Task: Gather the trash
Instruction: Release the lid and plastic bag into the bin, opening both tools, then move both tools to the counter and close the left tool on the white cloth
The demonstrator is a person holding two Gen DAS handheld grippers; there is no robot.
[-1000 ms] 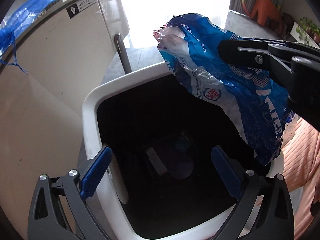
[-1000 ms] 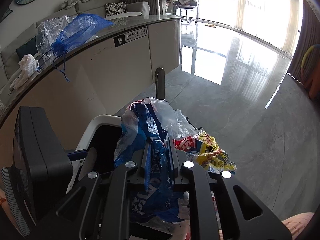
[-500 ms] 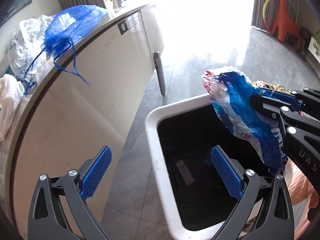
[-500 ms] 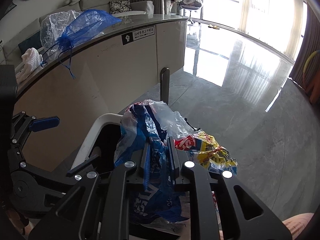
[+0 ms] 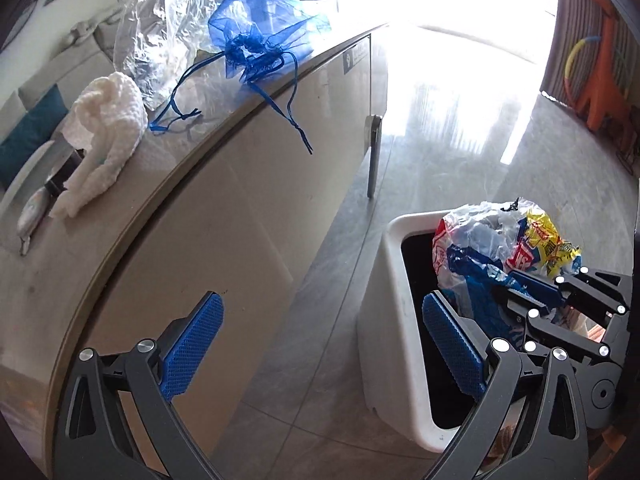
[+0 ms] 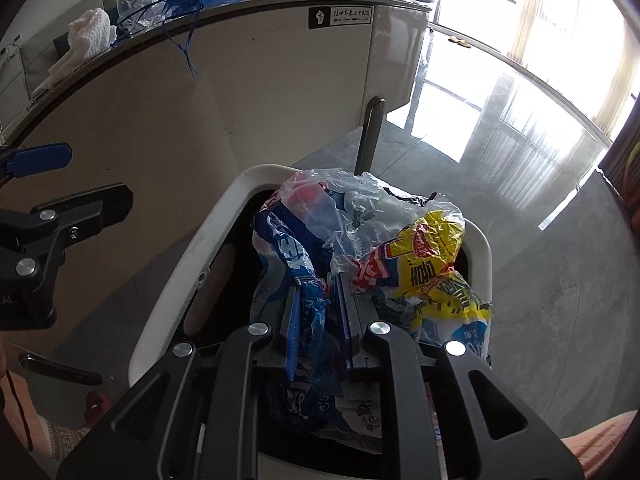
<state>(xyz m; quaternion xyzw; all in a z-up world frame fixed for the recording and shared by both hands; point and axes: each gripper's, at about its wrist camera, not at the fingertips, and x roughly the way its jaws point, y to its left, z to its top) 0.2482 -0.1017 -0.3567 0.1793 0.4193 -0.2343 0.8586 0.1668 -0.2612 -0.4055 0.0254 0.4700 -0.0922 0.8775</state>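
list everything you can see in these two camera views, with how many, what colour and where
Trash bin: one, white, on the grey floor beside the counter.
Plastic wrappers: one crumpled bunch, blue, clear, yellow and red, over the bin opening.
Counter: one, beige front, curved.
Mesh drawstring bag: one, blue, on the counter.
Clear plastic bag: one, behind the mesh bag.
Cloth: one, white, on the counter.
Toy: one, orange, far right.
Left gripper: black, blue pads, open, empty.
Right gripper: black, shut on the wrappers.
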